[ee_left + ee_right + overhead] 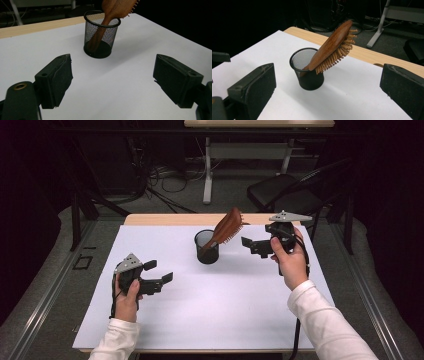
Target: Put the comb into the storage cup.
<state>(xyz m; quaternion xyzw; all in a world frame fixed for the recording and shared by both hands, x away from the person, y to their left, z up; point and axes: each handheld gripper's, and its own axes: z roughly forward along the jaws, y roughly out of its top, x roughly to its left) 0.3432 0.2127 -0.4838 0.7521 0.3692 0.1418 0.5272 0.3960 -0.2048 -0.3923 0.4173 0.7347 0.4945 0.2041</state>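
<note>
In the high view, a black mesh pen cup stands on the white surface toward its far middle; a wooden hairbrush sits in it handle-down, its head leaning up and to the right above the rim; the left gripper hovers at the near left, well apart from the cup, jaws spread with nothing between them; the right gripper hangs just right of the cup and near the brush head, touching neither, its jaws also parted and empty; a dark chair and a pale table leg stand on the floor beyond.

In the left gripper view, the two jaws stand wide apart low in the frame; between and beyond them the cup shows its mesh wall, through which the brush handle reaches the bottom, a detail the high view hides; the bristles barely show at the top edge.

In the right gripper view, the jaws are again wide and bare; the cup stands ahead, and the hairbrush shows its smooth wooden back and rows of pale bristles facing down and right, resting on the rim.
</note>
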